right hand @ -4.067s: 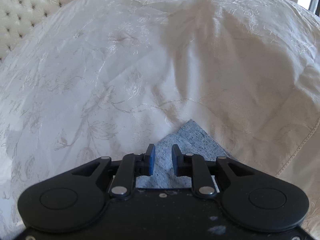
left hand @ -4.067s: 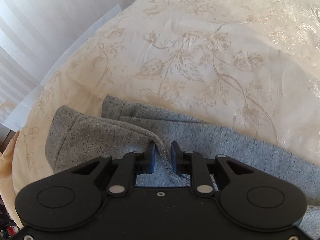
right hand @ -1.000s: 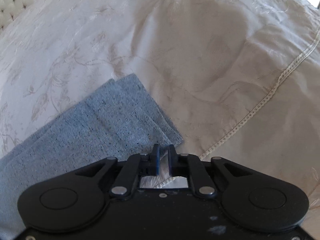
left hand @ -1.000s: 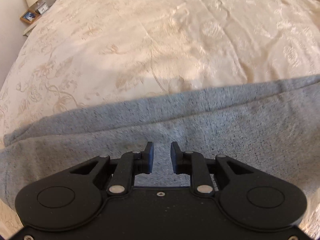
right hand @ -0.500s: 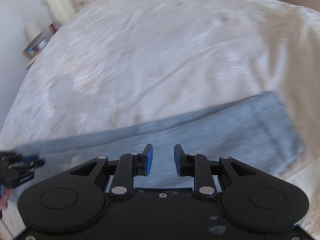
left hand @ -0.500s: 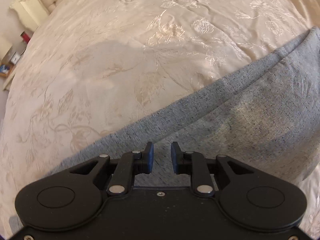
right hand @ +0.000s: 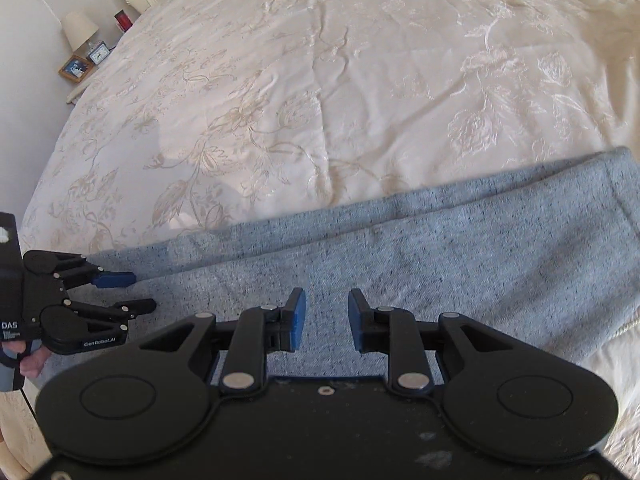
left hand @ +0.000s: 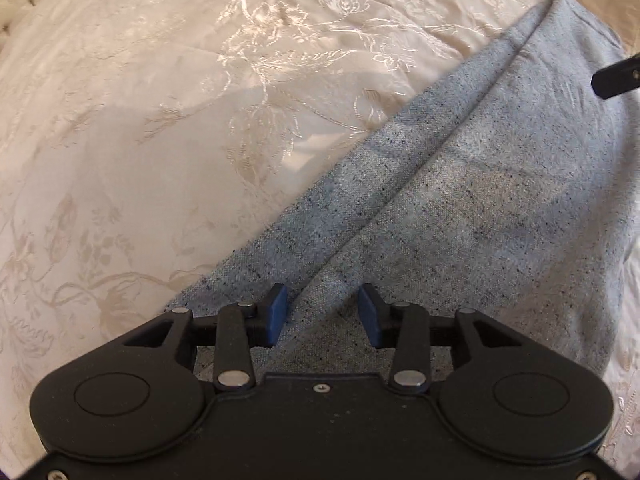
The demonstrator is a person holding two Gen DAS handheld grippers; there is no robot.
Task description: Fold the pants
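Observation:
The grey speckled pants (left hand: 460, 208) lie flat on the cream bedspread, the two legs stacked with the lower leg's edge showing along the far side. In the right wrist view the pants (right hand: 400, 264) stretch across, the leg hems at the right. My left gripper (left hand: 323, 314) is open and empty just above the cloth, over the seam between the legs. It also shows at the left of the right wrist view (right hand: 138, 292), jaws apart over the pants. My right gripper (right hand: 327, 320) is open and empty above the middle of the legs.
The cream floral bedspread (right hand: 320, 80) covers the bed beyond the pants. A nightstand with a lamp (right hand: 80, 30), a clock and a framed picture stands at the far left by the tufted headboard. The bed's corded edge (right hand: 624, 320) runs at the right.
Both grippers have let go of the pants and opened wider. Both have swung over the middle of the laid-out legs, and the left gripper now shows in the right wrist view.

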